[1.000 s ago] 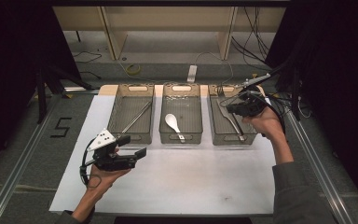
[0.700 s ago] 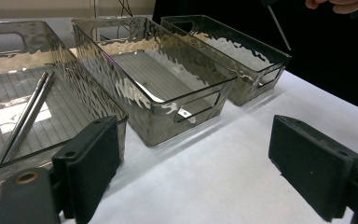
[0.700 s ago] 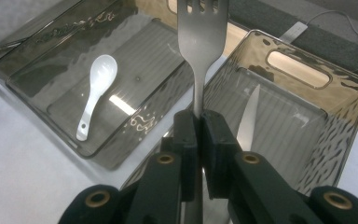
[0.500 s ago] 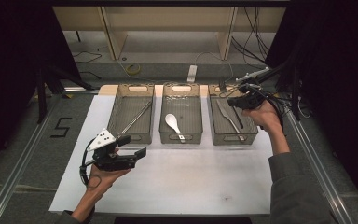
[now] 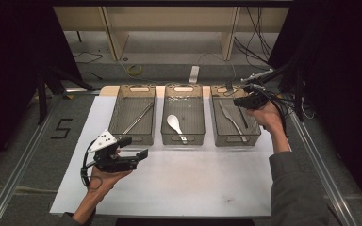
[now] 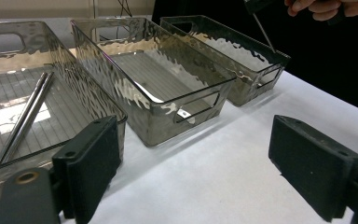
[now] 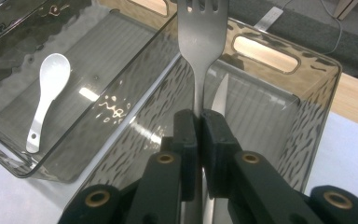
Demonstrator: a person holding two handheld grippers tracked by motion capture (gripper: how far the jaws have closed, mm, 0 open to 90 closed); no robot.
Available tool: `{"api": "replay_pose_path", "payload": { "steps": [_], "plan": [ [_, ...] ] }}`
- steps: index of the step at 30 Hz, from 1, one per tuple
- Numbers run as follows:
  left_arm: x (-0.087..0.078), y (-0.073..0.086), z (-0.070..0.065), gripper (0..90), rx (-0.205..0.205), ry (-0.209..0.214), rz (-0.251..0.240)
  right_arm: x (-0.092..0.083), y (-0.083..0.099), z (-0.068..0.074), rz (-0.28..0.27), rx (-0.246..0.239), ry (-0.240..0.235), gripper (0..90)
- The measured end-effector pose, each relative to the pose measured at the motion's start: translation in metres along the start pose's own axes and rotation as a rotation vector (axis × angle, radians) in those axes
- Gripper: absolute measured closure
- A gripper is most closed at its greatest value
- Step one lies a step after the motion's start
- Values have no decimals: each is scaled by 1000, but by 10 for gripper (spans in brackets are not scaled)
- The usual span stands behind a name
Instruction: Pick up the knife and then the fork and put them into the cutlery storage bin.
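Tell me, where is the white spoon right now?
The white spoon lies inside the middle bin in the high view, between the bin with chopsticks on the left and the bin with the knife on the right.

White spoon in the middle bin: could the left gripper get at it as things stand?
Probably yes. The left gripper is open and holds nothing, just in front of the bins. The middle bin has no lid, and the white spoon lies alone inside; only the near wall must be cleared.

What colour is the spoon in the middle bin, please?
White; the spoon shows best in the right gripper view.
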State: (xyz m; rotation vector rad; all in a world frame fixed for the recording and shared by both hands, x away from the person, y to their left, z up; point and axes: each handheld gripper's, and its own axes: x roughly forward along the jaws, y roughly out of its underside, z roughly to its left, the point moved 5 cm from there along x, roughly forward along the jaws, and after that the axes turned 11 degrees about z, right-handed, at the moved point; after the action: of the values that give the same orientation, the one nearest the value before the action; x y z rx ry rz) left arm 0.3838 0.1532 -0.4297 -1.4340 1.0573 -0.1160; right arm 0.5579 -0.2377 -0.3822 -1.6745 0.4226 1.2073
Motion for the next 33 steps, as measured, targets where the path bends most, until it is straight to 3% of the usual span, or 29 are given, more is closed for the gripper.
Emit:
{"api": "replay_pose_path", "payload": {
  "steps": [19,33],
  "plan": [
    [0,0,-1,159,-1,-1,1,20,16,-7,27,0,25,854],
    [0,0,0,158,1,0,0,37,23,0,77,-16,25,855]
  ]
}}
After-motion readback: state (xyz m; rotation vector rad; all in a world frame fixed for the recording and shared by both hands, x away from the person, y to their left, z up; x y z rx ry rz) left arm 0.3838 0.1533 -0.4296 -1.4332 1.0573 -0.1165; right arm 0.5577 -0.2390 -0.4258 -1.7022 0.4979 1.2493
